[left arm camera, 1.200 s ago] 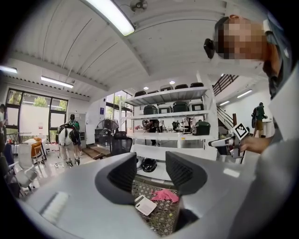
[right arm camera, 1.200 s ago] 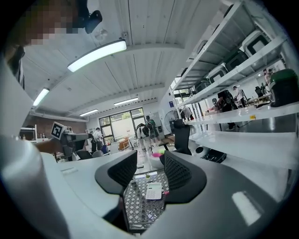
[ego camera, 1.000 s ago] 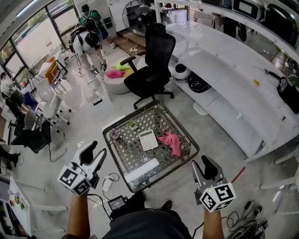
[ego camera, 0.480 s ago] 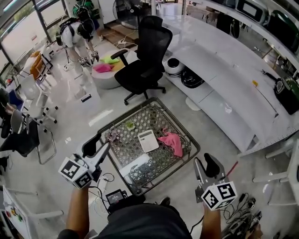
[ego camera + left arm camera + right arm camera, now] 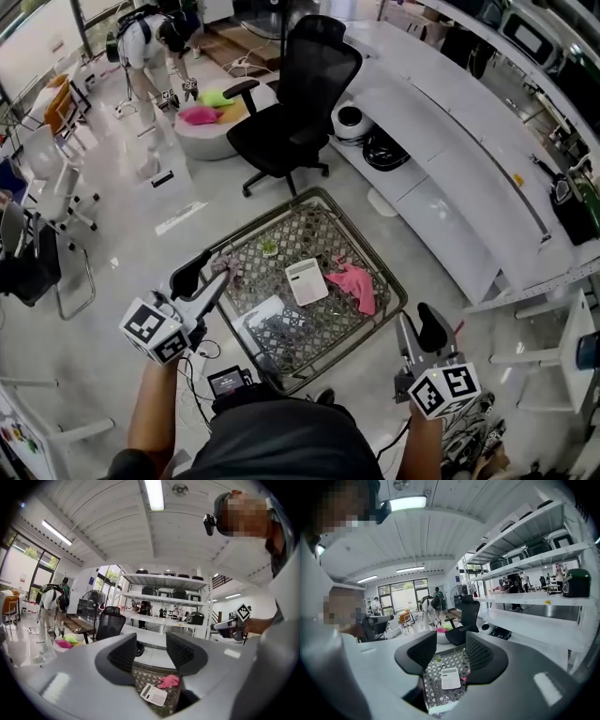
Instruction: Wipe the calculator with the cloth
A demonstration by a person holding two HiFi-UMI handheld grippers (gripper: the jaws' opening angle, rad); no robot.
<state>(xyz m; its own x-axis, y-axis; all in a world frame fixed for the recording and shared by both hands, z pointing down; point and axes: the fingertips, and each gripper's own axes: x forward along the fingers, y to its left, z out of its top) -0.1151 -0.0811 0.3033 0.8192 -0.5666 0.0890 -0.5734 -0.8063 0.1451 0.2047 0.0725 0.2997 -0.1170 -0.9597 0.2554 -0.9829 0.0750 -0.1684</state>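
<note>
Head view, table: a low glass-topped table (image 5: 265, 224) stands ahead; both grippers hang at its near side, touching nothing.
Head view, task things: the calculator (image 5: 307, 280) lies flat mid-table, with the pink cloth (image 5: 356, 284) crumpled just to its right.
Head view, grippers: left gripper (image 5: 204, 278) by the near-left corner, right gripper (image 5: 417, 319) off the near-right edge.
Left gripper view: jaws apart, nothing between them; the calculator (image 5: 153, 694) and cloth (image 5: 168, 681) lie beyond.
Right gripper view: jaws part-open, having just been opening, and empty; the calculator (image 5: 451, 678) shows through the gap.
Step in hand: probably reaching for the cloth. The right gripper looks better placed; pinch a raised fold firmly, and steady the calculator with the left.
</note>
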